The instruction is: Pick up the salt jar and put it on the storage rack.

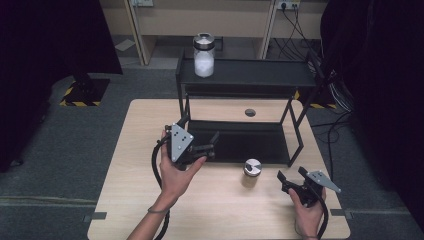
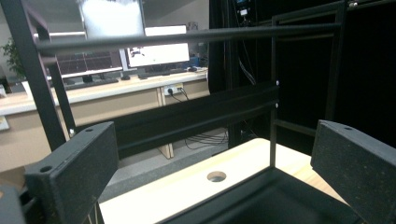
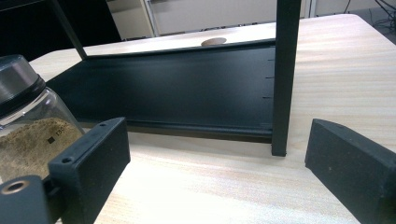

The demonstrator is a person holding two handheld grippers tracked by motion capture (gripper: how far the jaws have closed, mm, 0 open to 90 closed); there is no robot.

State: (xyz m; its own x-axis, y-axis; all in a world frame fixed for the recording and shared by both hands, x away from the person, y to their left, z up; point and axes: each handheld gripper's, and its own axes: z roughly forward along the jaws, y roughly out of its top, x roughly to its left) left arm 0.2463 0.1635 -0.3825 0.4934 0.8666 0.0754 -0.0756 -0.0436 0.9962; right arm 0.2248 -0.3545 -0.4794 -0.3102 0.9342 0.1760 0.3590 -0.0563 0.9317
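A black two-tier rack point(image 1: 295, 75) stands at the back of the wooden table point(image 1: 130, 165). On its top shelf sits a jar of white grains point(image 1: 204, 55), whose base I also see as the white jar point(image 2: 112, 16) at the top of the left gripper view. A small jar of brown powder point(image 1: 251, 172) stands on the table in front of the rack. My left gripper point(image 1: 214, 146) is open and empty at the lower shelf's point(image 2: 280, 196) left front corner. My right gripper point(image 1: 291, 173) is open and empty to the right of the brown jar point(image 3: 28, 121).
The rack's front right post point(image 3: 285, 74) stands just ahead of my right gripper point(image 3: 217, 135). A round cable hole point(image 1: 250, 112) lies in the table behind the lower shelf point(image 3: 177, 88). Grey floor and dark curtains surround the table.
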